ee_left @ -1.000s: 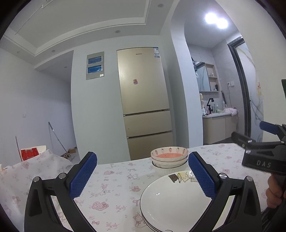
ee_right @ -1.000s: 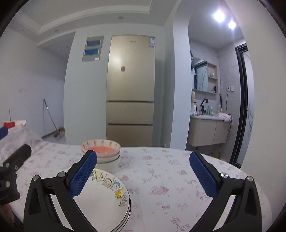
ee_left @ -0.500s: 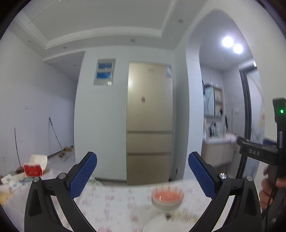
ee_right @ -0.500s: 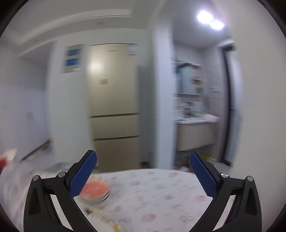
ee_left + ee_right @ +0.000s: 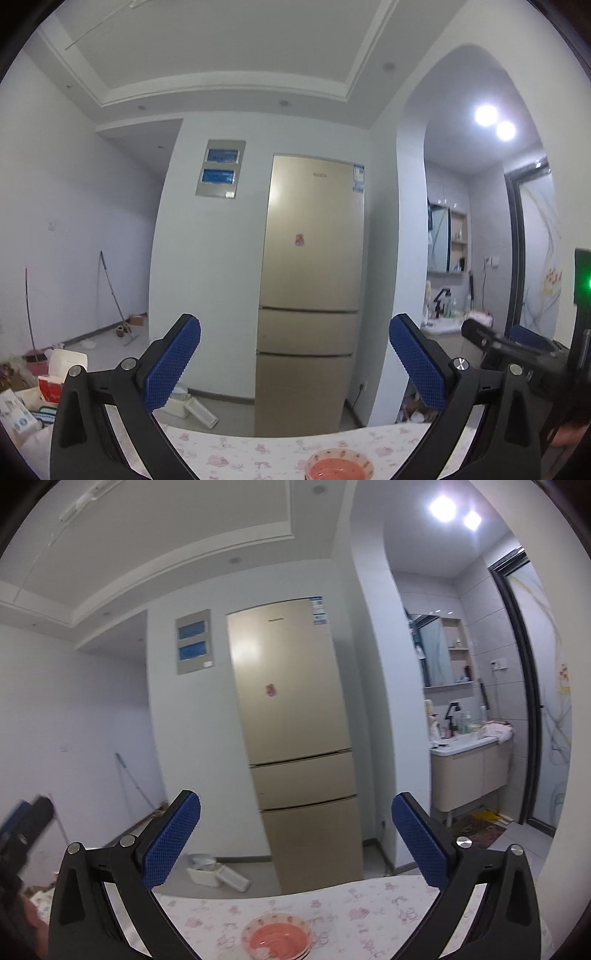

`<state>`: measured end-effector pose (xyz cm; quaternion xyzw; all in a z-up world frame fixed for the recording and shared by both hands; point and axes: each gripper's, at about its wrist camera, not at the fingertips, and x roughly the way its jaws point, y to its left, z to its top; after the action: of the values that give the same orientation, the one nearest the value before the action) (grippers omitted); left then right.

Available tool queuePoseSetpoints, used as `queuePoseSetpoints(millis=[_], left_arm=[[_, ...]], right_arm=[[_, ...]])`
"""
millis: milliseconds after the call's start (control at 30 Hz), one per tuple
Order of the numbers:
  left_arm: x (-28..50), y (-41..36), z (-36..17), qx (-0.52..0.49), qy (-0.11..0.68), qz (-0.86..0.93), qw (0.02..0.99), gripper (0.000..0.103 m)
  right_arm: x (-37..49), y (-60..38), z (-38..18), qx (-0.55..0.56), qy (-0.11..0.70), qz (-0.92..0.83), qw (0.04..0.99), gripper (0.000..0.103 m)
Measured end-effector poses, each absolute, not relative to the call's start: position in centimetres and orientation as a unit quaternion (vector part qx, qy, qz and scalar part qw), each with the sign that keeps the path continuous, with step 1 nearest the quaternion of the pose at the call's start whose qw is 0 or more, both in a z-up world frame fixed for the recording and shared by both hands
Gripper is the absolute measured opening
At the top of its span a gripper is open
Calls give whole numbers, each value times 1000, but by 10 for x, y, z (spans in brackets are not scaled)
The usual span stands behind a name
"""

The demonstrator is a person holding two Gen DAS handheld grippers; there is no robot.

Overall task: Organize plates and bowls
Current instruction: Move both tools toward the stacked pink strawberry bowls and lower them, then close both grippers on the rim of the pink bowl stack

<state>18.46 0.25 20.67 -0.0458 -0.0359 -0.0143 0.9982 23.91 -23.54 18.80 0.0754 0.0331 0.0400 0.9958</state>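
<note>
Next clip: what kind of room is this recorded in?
Most likely a home dining or kitchen area: a tall gold fridge, a table with a floral tablecloth holding a pink bowl, and a washroom vanity through the archway.

Walls: plain white; a grey panel with two blue windows is mounted left of the refrigerator.
Ceiling: stepped recess with small downlights; two bright spots above the alcove.
Refrigerator: gold, three doors (small sticker on the upper door).
Alcove: arched opening, mirror, vanity cabinet.
Floor: pale tile; mop leaning on the left wall.
Table: floral cloth.
</note>
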Motion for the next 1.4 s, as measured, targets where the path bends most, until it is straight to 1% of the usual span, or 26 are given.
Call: queuePoseSetpoints(millis=[133,267,333,567,733,900,933,1000,1133,1267,1333,1400], left_arm=[[211,5,196,-59,1,-36,998,103],[233,10,163,-67,34,-28,997,103],[248,14,140,-75,62,-30,995,103],[303,16,103,-68,158,-14,985,103],[331,15,75,-68,219,-28,973,103],[361,19,47,-93,290,-55,951,103],[365,19,42,-97,300,-57,947,102],[373,18,31,-104,319,-65,940,92],[387,17,14,-136,351,-96,921,92],[399,16,-2,-169,377,-123,902,92],[406,16,-13,-184,390,-129,893,90],[413,17,-27,-205,412,-128,878,74]], right_arm=[[261,-238,160,78,62,27,995,103],[273,-244,136,83,88,22,992,103],[282,-245,127,83,112,16,990,103],[319,-243,97,85,175,22,981,103],[339,-254,74,125,231,31,964,103],[351,-250,57,111,256,27,960,103],[356,-248,51,114,267,36,956,103],[365,-246,41,126,297,64,944,103],[378,-243,22,145,342,79,925,103],[390,-243,3,139,391,83,906,103],[396,-243,-9,151,413,93,893,103],[402,-245,-22,176,438,117,874,103]])
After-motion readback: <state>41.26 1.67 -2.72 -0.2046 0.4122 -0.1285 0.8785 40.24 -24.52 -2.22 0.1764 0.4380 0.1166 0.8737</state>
